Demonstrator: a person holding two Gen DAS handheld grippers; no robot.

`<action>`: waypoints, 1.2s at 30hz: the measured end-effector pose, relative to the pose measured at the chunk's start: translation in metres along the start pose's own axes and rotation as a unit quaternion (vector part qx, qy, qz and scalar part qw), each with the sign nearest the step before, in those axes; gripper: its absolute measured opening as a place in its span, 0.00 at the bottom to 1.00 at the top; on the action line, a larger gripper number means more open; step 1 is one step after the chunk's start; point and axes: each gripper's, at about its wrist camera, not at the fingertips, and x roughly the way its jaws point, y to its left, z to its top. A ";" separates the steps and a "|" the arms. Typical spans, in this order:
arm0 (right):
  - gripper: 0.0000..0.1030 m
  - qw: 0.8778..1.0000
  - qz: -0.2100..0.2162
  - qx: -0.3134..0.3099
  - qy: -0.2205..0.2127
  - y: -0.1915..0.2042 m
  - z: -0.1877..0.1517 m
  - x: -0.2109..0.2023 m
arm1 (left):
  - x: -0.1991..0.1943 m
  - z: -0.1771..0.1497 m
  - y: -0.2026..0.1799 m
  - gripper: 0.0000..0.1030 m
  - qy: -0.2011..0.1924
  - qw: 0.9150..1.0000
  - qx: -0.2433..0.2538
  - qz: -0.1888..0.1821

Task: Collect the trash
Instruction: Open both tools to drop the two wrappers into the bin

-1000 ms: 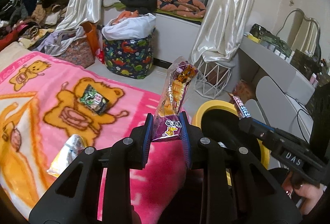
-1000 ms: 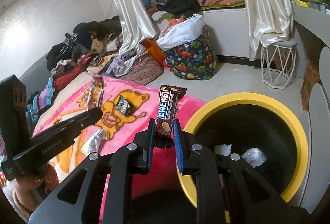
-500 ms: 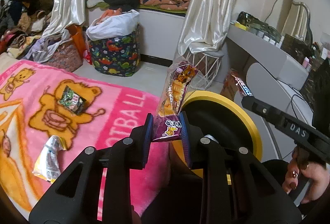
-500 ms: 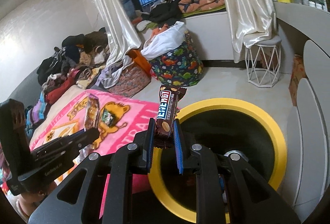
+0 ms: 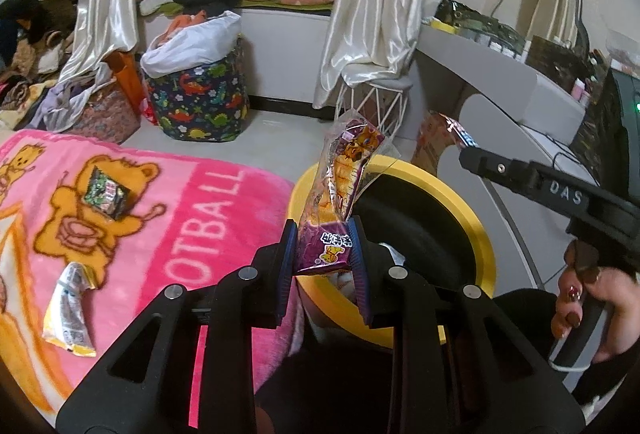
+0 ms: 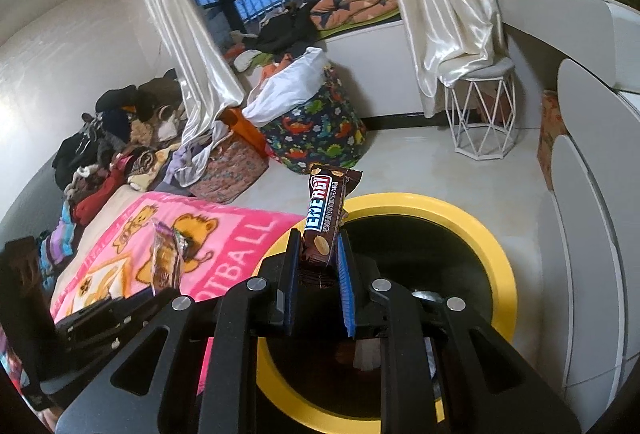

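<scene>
My left gripper [image 5: 323,242] is shut on a purple and orange snack wrapper [image 5: 340,186], held upright over the near rim of the yellow-rimmed black trash bin [image 5: 476,218]. My right gripper [image 6: 318,254] is shut on a brown "ENERGY" bar wrapper [image 6: 324,214], held upright above the bin [image 6: 496,254], which has some trash inside. The right gripper also shows in the left wrist view [image 5: 460,144] at the right. The left gripper with its wrapper shows in the right wrist view [image 6: 164,266] at the left. A dark wrapper [image 5: 106,192] and a yellow-white wrapper [image 5: 70,314] lie on the pink bear blanket [image 5: 208,226].
A dinosaur-print laundry basket [image 5: 200,102] and a white wire stool [image 5: 372,114] stand on the floor beyond. Piles of clothes [image 6: 112,154] lie at the left. A white desk [image 5: 500,74] runs along the right, close to the bin.
Both grippers have moved right, away from the blanket and over the bin, each still holding its wrapper. The bin now fills more of both views.
</scene>
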 end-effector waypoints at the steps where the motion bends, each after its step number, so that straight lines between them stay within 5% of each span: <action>1: 0.17 1.000 -0.002 0.003 0.000 -0.002 0.000 0.000 | 0.001 -0.001 -0.002 0.19 0.002 1.000 0.002 -0.001; 24: 0.17 0.997 -0.025 0.069 0.022 -0.057 -0.004 0.008 | 0.061 -0.012 -0.043 0.19 0.082 0.995 0.050 -0.034; 36: 0.19 0.996 0.000 0.085 0.037 -0.064 -0.006 0.016 | 0.090 -0.001 -0.043 0.20 0.106 0.993 0.039 -0.025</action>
